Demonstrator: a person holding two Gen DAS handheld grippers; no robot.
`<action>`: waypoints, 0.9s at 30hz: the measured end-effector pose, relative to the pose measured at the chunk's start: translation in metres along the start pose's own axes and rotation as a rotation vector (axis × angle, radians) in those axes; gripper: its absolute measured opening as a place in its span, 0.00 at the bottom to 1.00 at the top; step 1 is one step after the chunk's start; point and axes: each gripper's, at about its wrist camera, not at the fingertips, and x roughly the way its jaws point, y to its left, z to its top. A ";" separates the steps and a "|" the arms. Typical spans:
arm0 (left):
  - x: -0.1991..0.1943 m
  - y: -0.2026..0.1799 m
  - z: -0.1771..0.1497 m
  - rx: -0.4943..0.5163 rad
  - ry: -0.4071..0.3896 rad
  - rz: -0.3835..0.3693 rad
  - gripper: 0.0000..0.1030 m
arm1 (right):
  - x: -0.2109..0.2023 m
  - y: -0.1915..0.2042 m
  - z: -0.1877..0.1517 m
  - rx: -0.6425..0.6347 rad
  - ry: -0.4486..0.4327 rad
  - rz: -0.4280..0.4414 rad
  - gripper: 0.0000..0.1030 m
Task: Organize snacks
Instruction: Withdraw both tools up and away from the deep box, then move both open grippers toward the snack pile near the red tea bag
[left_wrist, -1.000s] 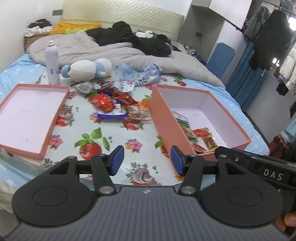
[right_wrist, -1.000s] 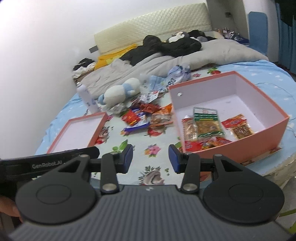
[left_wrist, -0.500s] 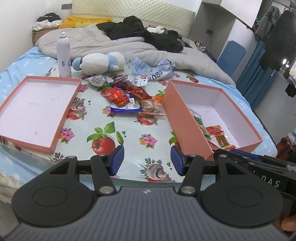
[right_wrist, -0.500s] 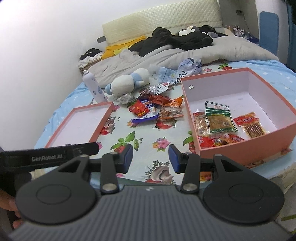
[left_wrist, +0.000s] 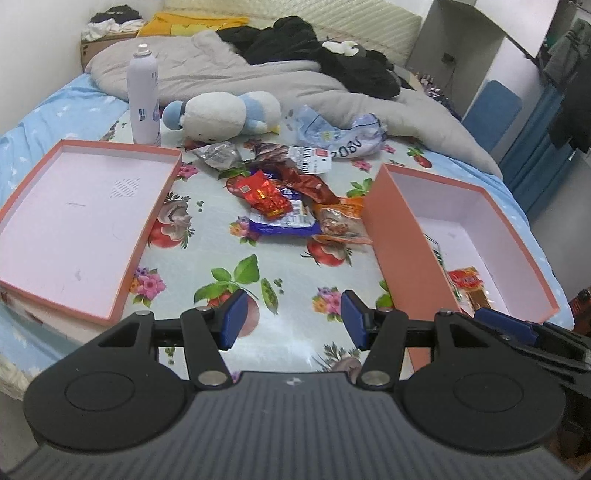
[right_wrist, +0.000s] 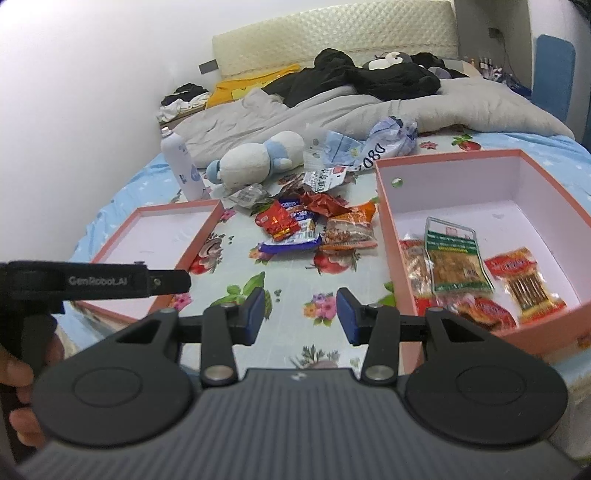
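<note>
A heap of snack packets (left_wrist: 291, 199) (right_wrist: 310, 221) lies on the flowered cloth between two pink boxes. The deep box (left_wrist: 402, 225) (right_wrist: 391, 236) on the right holds several packets, among them a green-edged one (right_wrist: 456, 258). The shallow lid (left_wrist: 74, 218) (right_wrist: 162, 243) on the left has nothing in it. My left gripper (left_wrist: 291, 317) hangs open over the cloth, short of the heap, with nothing between its blue pads. My right gripper (right_wrist: 300, 314) is also open and holds nothing, near the deep box's front corner. The left gripper's body (right_wrist: 96, 282) shows at the left of the right wrist view.
A white spray bottle (left_wrist: 143, 96) and a plush toy (left_wrist: 225, 114) stand behind the heap, next to a crumpled plastic bag (left_wrist: 340, 136). A grey quilt (left_wrist: 229, 74) and dark clothes (left_wrist: 317, 62) cover the back of the bed. The bed's front edge lies just below the grippers.
Both grippers have moved forward and a little down toward the heap, so snacks and boxes look larger. Neither gripper's opening has changed.
</note>
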 end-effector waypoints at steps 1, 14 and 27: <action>0.006 0.002 0.004 -0.002 0.003 0.003 0.60 | 0.005 0.002 0.003 -0.008 0.001 0.002 0.44; 0.087 0.040 0.054 -0.003 0.070 0.029 0.64 | 0.091 0.014 0.032 -0.087 0.047 -0.006 0.55; 0.186 0.065 0.102 0.019 0.106 0.043 0.78 | 0.184 0.015 0.034 -0.179 0.108 -0.051 0.82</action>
